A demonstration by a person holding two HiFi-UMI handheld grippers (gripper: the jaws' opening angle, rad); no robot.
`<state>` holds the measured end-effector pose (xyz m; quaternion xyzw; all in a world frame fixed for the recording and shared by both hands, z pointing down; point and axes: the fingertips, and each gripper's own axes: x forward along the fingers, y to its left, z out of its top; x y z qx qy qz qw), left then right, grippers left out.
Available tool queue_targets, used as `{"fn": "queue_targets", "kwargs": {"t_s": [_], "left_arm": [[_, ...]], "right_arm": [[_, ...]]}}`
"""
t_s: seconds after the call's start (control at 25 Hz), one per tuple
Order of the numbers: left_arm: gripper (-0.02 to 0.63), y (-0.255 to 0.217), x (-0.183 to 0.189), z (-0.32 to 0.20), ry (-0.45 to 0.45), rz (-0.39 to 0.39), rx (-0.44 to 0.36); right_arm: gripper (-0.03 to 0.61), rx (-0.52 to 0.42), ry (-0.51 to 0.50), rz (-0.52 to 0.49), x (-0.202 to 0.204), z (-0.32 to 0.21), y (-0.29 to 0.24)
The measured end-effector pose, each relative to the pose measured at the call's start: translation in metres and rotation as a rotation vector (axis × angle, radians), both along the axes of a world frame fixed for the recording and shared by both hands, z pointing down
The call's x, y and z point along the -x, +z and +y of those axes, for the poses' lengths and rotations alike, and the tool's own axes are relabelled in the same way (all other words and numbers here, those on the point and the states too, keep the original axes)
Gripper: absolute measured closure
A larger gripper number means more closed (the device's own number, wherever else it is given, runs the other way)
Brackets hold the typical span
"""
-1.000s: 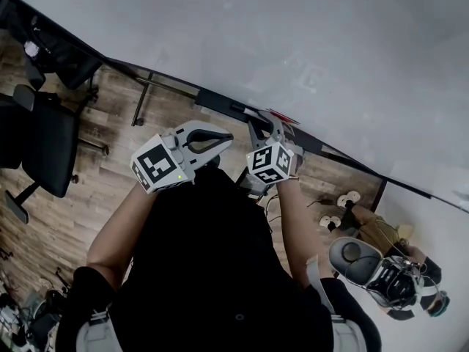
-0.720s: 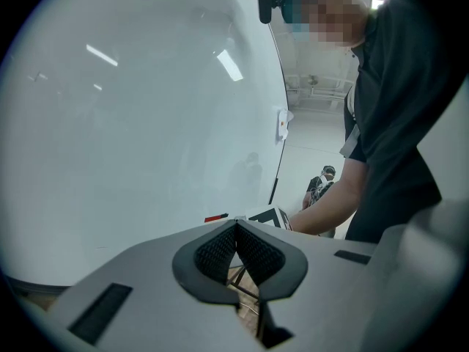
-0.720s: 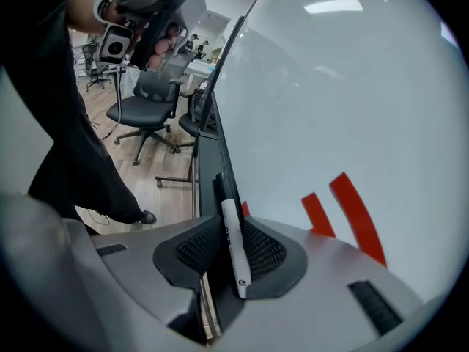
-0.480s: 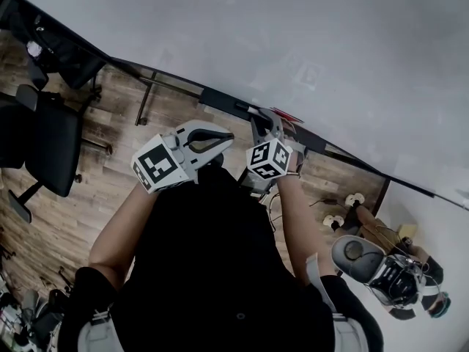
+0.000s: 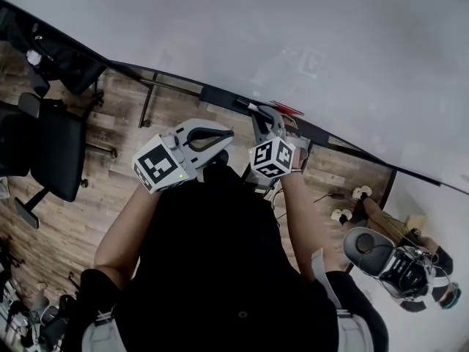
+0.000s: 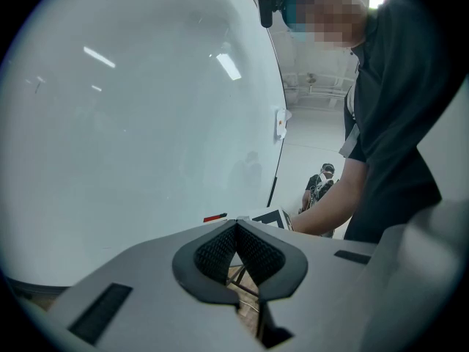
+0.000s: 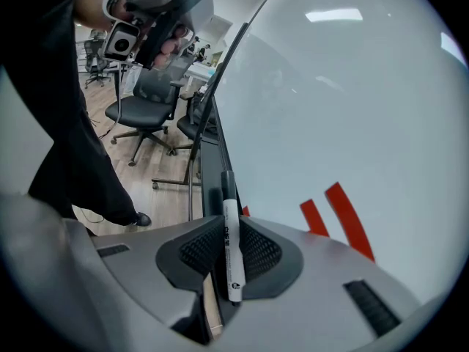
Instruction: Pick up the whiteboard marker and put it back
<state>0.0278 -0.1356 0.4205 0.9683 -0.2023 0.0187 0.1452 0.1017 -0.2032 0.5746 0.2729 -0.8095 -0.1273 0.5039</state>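
Note:
My right gripper point(image 7: 229, 251) is shut on the whiteboard marker point(image 7: 231, 248), a white barrel with a dark cap that points ahead over the dark tray rail point(image 7: 211, 163) under the whiteboard point(image 7: 344, 101). Two red strokes point(image 7: 333, 218) mark the board just right of the jaws. In the head view the right gripper point(image 5: 265, 121) reaches the board's lower edge, with the marker point(image 5: 251, 109) showing as a thin sliver. My left gripper point(image 5: 220, 134) hangs beside it with its jaws closed and nothing between them; in its own view the left gripper point(image 6: 236, 232) faces the whiteboard point(image 6: 146, 123).
Black office chairs point(image 5: 44, 141) stand on the wooden floor at the left, also seen as chairs point(image 7: 146, 116) in the right gripper view. Metal stand legs point(image 5: 150, 97) run below the board. Bags and gear point(image 5: 399, 270) lie on the floor at the right.
Both grippers have shifted slightly up and right toward the board's lower edge. The right gripper still holds the marker; the left stays closed.

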Motion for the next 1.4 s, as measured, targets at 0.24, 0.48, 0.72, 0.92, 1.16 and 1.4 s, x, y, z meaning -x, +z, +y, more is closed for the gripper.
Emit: {"fn": "queue_targets", "kwargs": {"t_s": [0.24,0.48,0.72,0.92,1.16,1.4], "left_arm": [[0.601,-0.005,0.000,-0.002,0.001,-0.001,0.012],[0.600,-0.010,0.003,-0.004,0.008,0.002,-0.015],[0.601,-0.023,0.003,-0.014,0.004,-0.014,-0.041],[0.600,-0.039,0.008,-0.020,0.008,-0.006,-0.071],[0.600,-0.054,0.003,-0.026,0.018,-0.004,-0.098],[0.601,-0.075,0.002,-0.034,0.022,0.018,-0.131]], "right_arm": [[0.506,-0.021,0.015,-0.044,0.005,0.002,-0.018],[0.506,-0.054,0.037,-0.094,0.009,0.005,-0.047],[0.506,-0.120,0.053,-0.170,0.014,0.009,-0.093],[0.506,-0.175,0.063,-0.279,0.025,0.012,-0.143],[0.508,-0.267,0.067,-0.419,0.026,0.017,-0.215],[0.508,-0.302,0.039,-0.547,0.028,0.027,-0.276]]}}
